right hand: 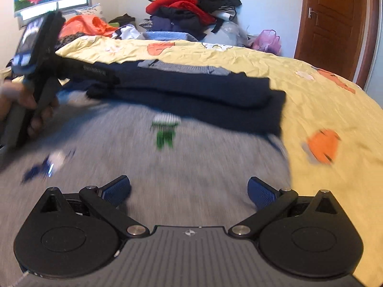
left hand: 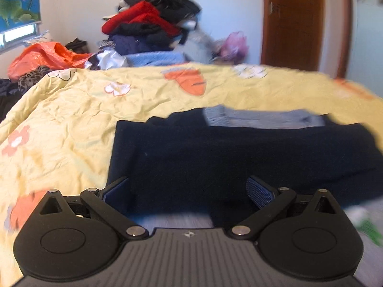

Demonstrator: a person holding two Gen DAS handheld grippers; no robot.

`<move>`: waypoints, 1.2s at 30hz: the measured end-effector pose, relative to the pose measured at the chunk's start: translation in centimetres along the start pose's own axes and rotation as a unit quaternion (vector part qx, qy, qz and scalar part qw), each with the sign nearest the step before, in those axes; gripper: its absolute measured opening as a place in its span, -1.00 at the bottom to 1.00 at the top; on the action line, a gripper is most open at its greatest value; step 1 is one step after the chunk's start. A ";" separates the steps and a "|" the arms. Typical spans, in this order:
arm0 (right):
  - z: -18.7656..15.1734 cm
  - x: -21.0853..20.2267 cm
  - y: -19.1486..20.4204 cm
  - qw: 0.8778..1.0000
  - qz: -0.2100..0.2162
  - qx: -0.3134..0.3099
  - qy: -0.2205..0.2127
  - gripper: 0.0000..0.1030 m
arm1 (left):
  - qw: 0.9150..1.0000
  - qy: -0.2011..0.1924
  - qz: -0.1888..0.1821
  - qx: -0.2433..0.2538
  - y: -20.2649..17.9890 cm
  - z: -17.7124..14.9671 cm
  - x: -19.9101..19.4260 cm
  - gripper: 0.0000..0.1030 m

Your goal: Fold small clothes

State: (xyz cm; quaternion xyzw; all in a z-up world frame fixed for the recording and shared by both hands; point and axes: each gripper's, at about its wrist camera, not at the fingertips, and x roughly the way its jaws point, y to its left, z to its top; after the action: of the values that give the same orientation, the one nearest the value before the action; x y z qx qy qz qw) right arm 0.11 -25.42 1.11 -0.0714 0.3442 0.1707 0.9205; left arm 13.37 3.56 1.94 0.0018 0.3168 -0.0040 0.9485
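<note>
Where tools [left hand: 188,192] [right hand: 189,191] gape: garment [right hand: 191,91] ahead (folded).

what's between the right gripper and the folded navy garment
Only grey garment with a blurred green print lies between the right gripper and the navy garment, per the right wrist view.

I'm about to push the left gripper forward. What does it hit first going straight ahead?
Most likely the navy garment: it lies right ahead of the open left gripper and fills the gap between its fingers. Depth is unclear, so contact may come almost at once.
</note>
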 end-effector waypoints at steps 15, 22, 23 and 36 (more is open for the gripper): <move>-3.3 -4.0 3.1 0.997 0.035 -0.064 0.001 1.00 | 0.980 0.079 -0.136 0.121 -1.0 -15.2 -17.2 1.00; -3.7 -4.6 1.3 0.999 0.043 -0.032 0.005 1.00 | 0.985 0.132 -0.100 0.057 7.3 -17.0 -21.9 1.00; -3.7 -4.6 1.5 0.998 0.042 -0.036 0.004 1.00 | 0.986 0.142 -0.082 0.035 8.9 -17.4 -22.5 1.00; -3.4 -5.5 1.9 0.996 0.072 -0.014 0.045 1.00 | 0.893 0.190 -0.259 -0.315 17.2 -18.8 -22.9 1.00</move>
State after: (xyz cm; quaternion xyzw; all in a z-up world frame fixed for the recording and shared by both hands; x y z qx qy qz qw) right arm -6.49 -25.92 2.17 -0.0665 0.3871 0.2383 0.8883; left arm -16.07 20.99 0.63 -0.3786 0.4652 -0.1487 0.7862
